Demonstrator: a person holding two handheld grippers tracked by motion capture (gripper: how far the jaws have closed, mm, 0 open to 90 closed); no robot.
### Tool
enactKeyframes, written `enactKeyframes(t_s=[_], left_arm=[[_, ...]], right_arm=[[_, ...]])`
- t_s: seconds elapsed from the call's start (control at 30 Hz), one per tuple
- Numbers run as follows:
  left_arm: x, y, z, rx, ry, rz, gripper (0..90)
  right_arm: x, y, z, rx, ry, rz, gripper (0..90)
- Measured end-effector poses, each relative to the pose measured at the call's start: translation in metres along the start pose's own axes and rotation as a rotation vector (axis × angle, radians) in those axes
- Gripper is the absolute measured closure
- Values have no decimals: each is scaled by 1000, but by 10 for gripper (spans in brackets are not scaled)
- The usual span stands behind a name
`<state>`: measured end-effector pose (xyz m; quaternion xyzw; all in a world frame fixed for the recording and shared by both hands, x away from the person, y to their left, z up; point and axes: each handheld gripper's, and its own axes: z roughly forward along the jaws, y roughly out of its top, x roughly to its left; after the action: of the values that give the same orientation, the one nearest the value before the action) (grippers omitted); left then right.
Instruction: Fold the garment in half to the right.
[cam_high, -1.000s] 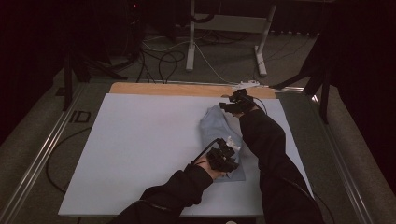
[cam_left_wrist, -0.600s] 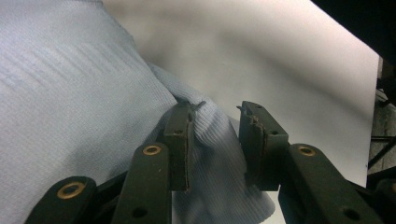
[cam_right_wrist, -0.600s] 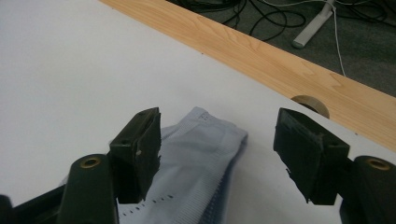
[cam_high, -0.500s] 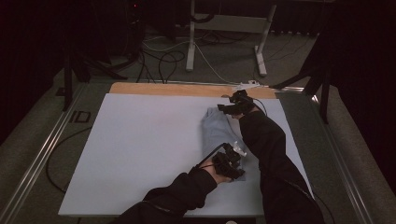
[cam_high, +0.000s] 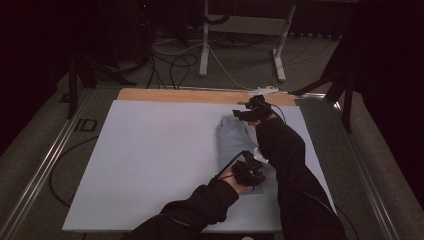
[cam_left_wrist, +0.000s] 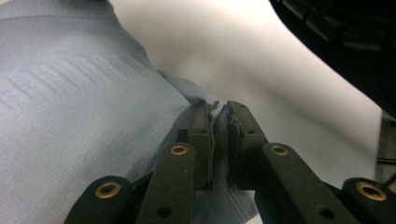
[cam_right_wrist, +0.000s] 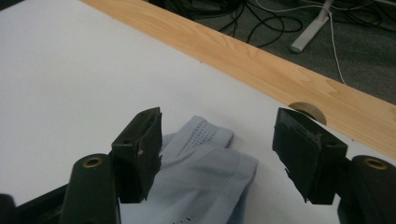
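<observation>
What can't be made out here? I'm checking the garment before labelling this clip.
- High view: the right sleeve covers the light blue knit garment's right side, so its type and full outline stay unclear.
- Left gripper view: the left claw is shut on a fabric edge; which edge is unclear, cropped.
- Right gripper view: the open right claw hangs above the garment, whose near part the bottom edge cuts off.

The pale blue-grey knitted cloth garment (cam_left_wrist: 79, 116) is matt, finely ribbed, with a raised woven pattern — its far end (cam_right_wrist: 205, 163) shows small mesh holes. The white table cover (cam_right_wrist: 60, 79) looks smooth and matt, like paper or board. Behind it runs a light wooden strip (cam_right_wrist: 261, 70), grained with a slight sheen. The black gripper jaws look like matt plastic — rough-edged pads, brass-coloured metal rivets (cam_left_wrist: 179, 150).
</observation>
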<state>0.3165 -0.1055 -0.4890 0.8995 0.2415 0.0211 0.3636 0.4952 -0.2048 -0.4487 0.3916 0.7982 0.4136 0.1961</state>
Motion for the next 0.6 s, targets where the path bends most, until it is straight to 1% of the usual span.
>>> enactKeyframes(t_s=[0.03,0.07,0.1,0.13,0.17,0.2,0.23,0.27,0.3,0.33,0.37,0.43,0.5,0.57,0.6], left_arm=[[-2,1,4,-3,6,3,812],[-3,1,12,4,15,-2,801],[-4,1,16,17,12,2,779],[-4,1,16,17,12,2,757],[-5,-1,21,29,-2,9,727],[-5,-1,21,29,-2,9,678],[-5,-3,22,35,-25,9,627],[-6,-5,23,23,-63,-1,606],[-7,-6,21,18,-87,-2,594],[-7,-7,19,10,-102,-4,579],[-7,-8,15,-6,-105,-4,551],[-6,-9,4,-45,-104,10,486],[-3,-10,-7,-90,-93,21,384],[2,-12,-19,-120,-91,25,303],[2,-12,-19,-120,-91,25,252]], right_arm=[[0,1,0,-2,2,1,328],[0,2,0,-1,1,-3,328],[0,2,0,0,2,-3,328],[0,2,0,0,2,-3,328],[0,4,0,-3,7,-3,326],[0,4,0,-3,7,-3,326],[1,5,0,-6,12,-5,314],[0,5,-1,-3,17,-5,308],[0,5,-1,-1,21,-4,300],[0,4,-1,1,22,-3,293],[-1,4,-1,3,22,0,289],[-3,3,-2,5,25,9,269],[-5,2,-4,6,34,18,251],[-7,2,-4,12,39,26,218],[-8,1,-4,16,42,32,207]])
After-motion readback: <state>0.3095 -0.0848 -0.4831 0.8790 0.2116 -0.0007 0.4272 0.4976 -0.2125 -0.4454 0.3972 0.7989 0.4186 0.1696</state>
